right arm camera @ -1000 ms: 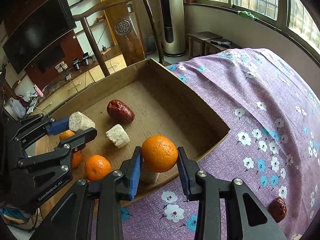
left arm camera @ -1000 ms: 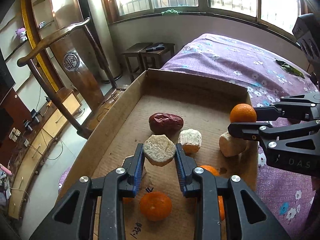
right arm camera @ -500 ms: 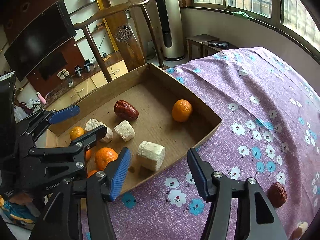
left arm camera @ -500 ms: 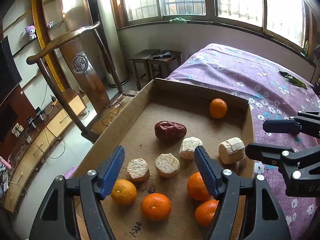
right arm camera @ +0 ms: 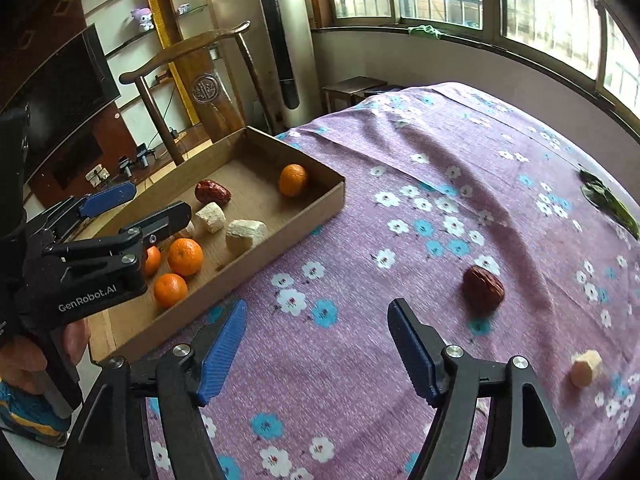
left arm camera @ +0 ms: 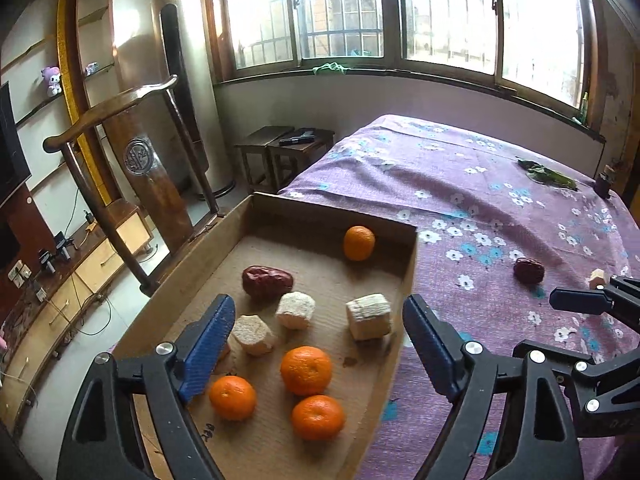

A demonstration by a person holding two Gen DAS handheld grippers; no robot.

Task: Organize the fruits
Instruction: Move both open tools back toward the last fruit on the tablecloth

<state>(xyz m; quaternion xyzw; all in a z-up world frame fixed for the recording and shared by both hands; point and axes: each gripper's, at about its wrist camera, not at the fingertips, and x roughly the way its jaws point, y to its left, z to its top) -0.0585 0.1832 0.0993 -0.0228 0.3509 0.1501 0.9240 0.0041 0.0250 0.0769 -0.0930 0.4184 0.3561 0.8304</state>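
From the left wrist view, the left gripper [left arm camera: 318, 340] hangs over the near end of the cardboard tray [left arm camera: 406, 280], its blue-padded fingers [left arm camera: 206, 344] spread wide and holding nothing; the jaws have just been opening. Below and between them lie three pale root chunks [left arm camera: 368, 316] and three oranges [left arm camera: 306, 370] (a fourth pale piece may hide behind the left finger). Farther in sit a red date [left arm camera: 267, 281] and a lone orange [left arm camera: 359, 243] near the far wall. On the purple flowered bedspread [left arm camera: 460, 184], another date [left arm camera: 529, 270] lies well apart from the tray.

From the right wrist view, the right gripper [right arm camera: 316, 344] is over the bedspread just beside the tray's long side [right arm camera: 280, 248], fingers [right arm camera: 222, 346] wide apart and empty, jaws likewise just opened. The loose date [right arm camera: 483, 289] lies near its right finger; a pale chunk [right arm camera: 586, 368] rests farther right. The left gripper [right arm camera: 132, 208] shows at left, over the tray.
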